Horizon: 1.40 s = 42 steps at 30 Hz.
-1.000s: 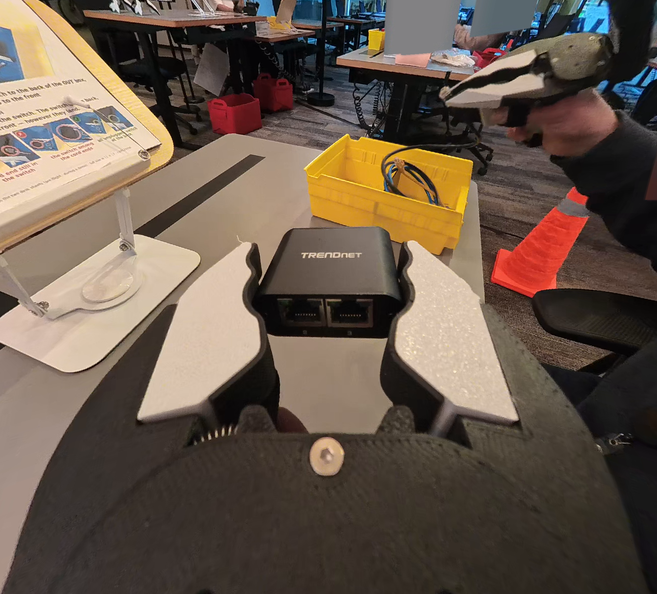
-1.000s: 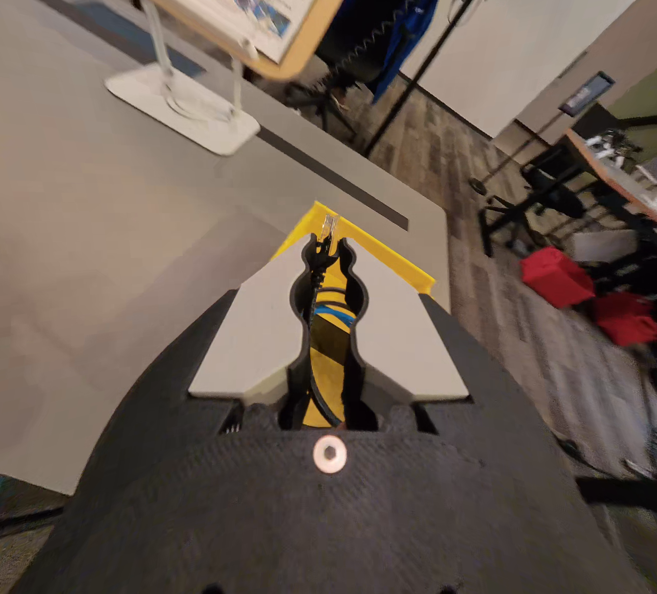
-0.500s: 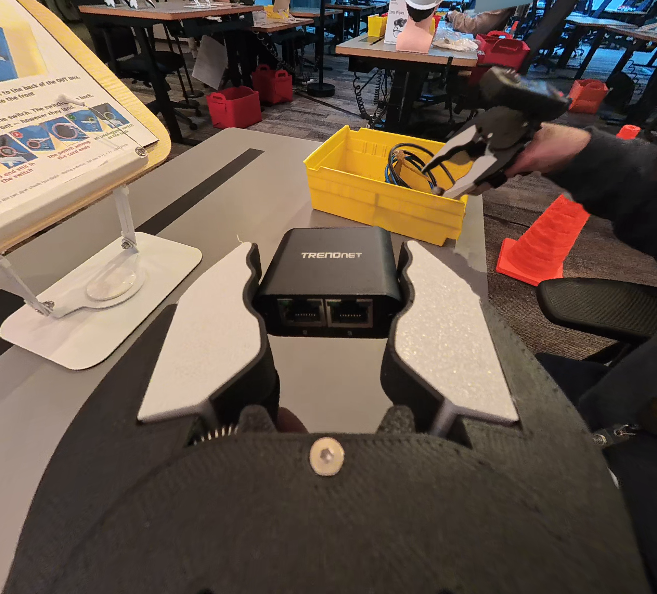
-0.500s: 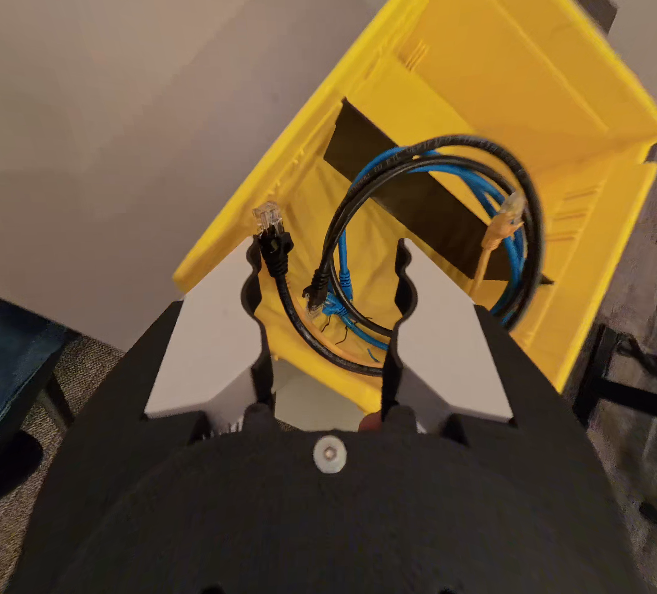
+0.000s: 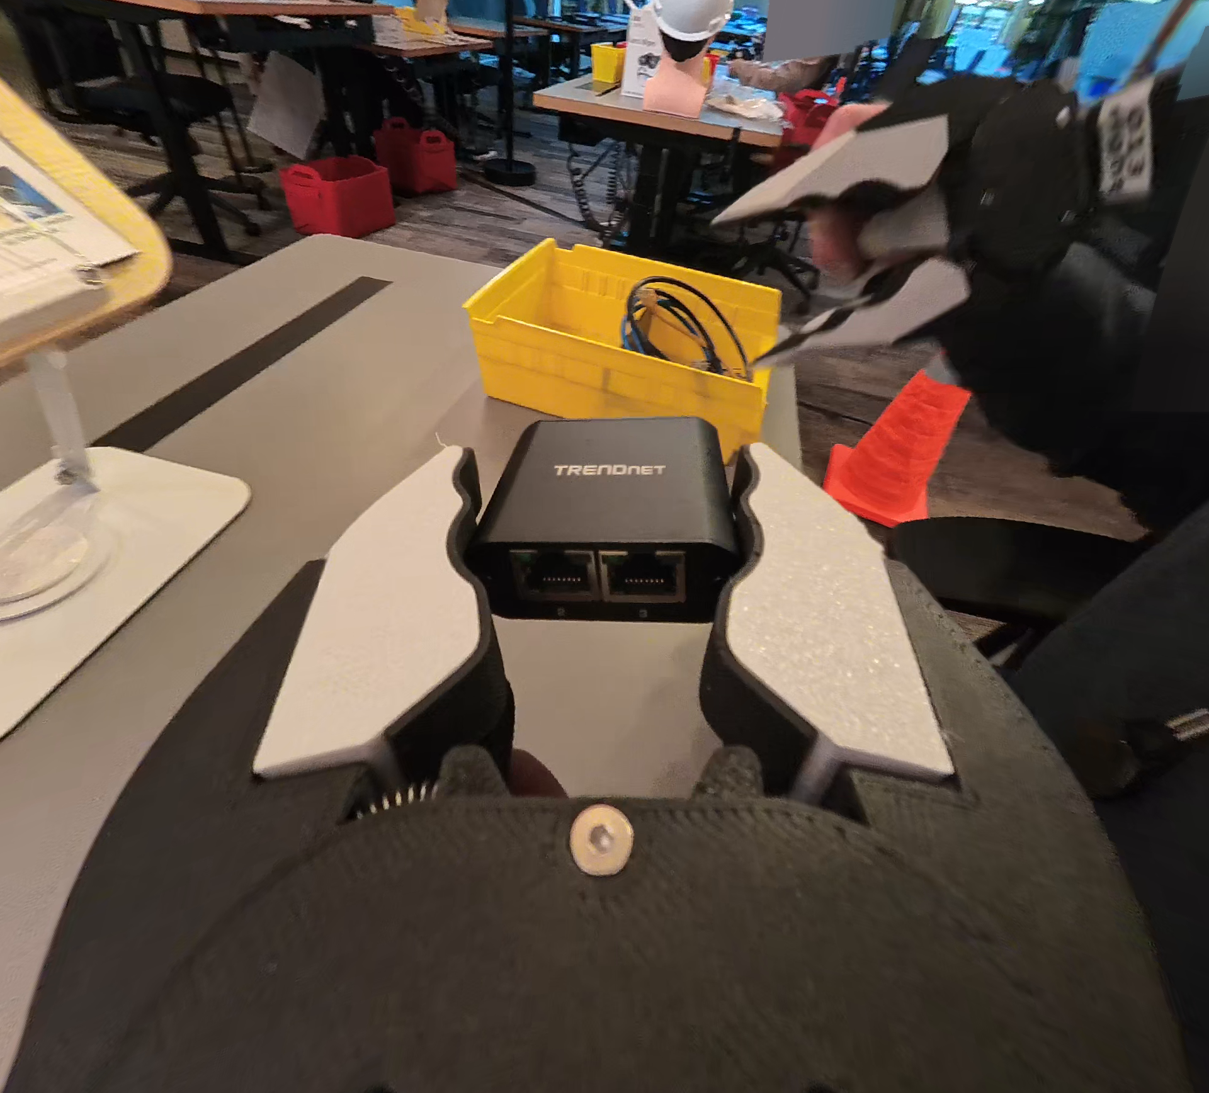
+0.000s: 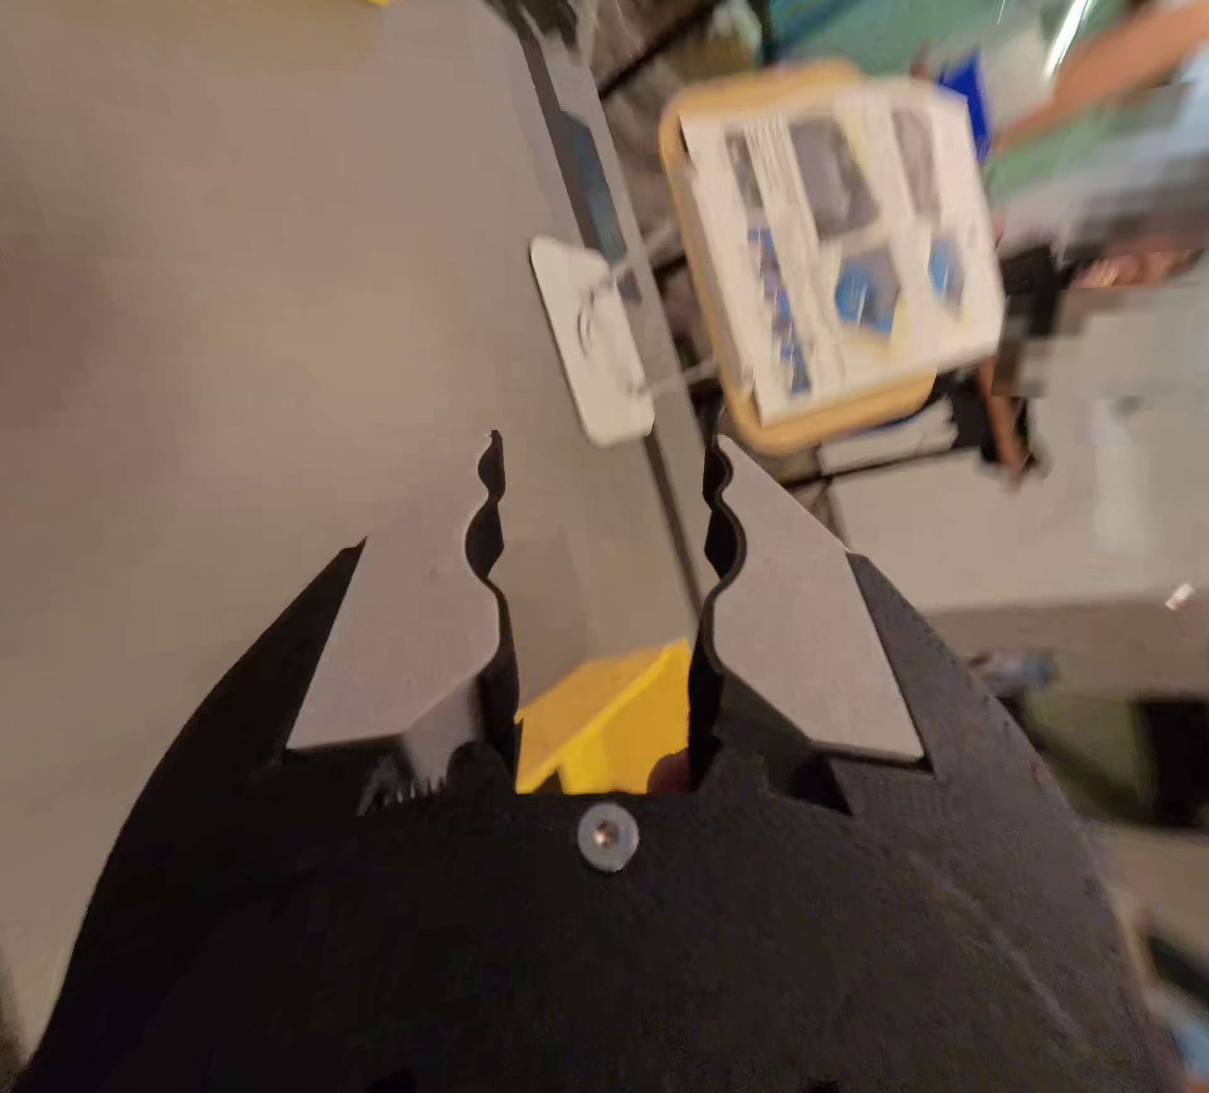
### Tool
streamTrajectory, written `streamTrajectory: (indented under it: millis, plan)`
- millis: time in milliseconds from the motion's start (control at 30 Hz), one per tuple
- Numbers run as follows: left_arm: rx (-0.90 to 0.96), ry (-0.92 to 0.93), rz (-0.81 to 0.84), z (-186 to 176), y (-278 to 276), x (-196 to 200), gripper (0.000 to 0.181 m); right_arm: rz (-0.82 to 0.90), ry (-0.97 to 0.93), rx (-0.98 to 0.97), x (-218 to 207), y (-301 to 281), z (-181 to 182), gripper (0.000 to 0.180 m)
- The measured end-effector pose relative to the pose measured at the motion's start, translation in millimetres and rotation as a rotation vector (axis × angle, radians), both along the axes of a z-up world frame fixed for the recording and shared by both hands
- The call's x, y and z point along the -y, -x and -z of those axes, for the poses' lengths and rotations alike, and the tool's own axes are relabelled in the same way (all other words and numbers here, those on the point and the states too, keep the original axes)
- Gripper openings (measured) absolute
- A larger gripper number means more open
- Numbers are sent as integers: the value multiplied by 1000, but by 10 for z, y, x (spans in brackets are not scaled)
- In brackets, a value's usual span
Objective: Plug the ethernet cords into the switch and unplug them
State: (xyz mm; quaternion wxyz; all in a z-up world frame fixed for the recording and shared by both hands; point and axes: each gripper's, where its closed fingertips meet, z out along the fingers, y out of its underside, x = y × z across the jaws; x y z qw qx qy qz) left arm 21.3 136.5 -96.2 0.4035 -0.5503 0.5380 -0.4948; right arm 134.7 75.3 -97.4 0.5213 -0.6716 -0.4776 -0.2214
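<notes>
My left gripper is shut on the black switch and holds it on the grey table. The switch's two ports face the camera, both empty. Black and blue ethernet cords lie coiled in the yellow bin behind the switch. My right gripper is open and empty. In the left wrist view it hovers over the bin's right end, blurred. A corner of the bin shows low between the right gripper's fingers.
A document stand with a white base is on the table's left; it also shows blurred in the right wrist view. An orange cone and a black chair are beside the table's right edge.
My right gripper opened and let go of the black cord into the bin, then lifted and swung away from it. My left gripper kept its hold on the switch.
</notes>
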Motion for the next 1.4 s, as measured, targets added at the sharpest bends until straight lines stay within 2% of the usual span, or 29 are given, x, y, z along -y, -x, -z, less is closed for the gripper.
streamTrajectory:
  millis: [133, 233, 300, 333, 433, 533, 633, 733, 867, 1000, 1233, 1400]
  plan:
    - [8, 46, 65, 7, -50, 194, 73, -221, -202, 259, -301, 905, 82, 56]
    - [6, 64, 102, 10, -66, 291, 73, -310, -313, 331, -445, 1288, 73, 52]
    - [3, 78, 125, 24, -73, 337, 73, -342, -362, 334, -495, 1425, 37, 48]
    - [-3, 84, 138, 47, -75, 358, 73, -341, -403, 331, -509, 1453, -18, 27]
    - [13, 117, 183, 61, -69, 411, 73, -377, -357, 303, -479, 1474, -12, 23]
    - [-14, 72, 181, 59, -87, 429, 77, -361, -335, 304, -451, 1375, -33, 22]
    - [-8, 47, 119, 6, -22, 257, 77, -244, -249, 304, -519, 923, -100, 21]
    - [-1, 32, 59, -56, 74, 75, 72, -14, -75, 340, -674, 9, -92, 22]
    - [-16, -2, -7, -98, 141, -96, 59, 297, 251, 403, -729, -1408, 175, 22]
    - [-46, -50, -51, -92, 184, -184, 55, 490, 548, 392, -711, -2465, 719, 22]
    - [-71, -84, -79, -70, 185, -237, 54, 552, 840, 505, -802, -3167, 1715, 22]
    - [-90, -90, -78, -11, 175, -244, 54, 579, 968, 521, -807, -3320, 2050, 22]
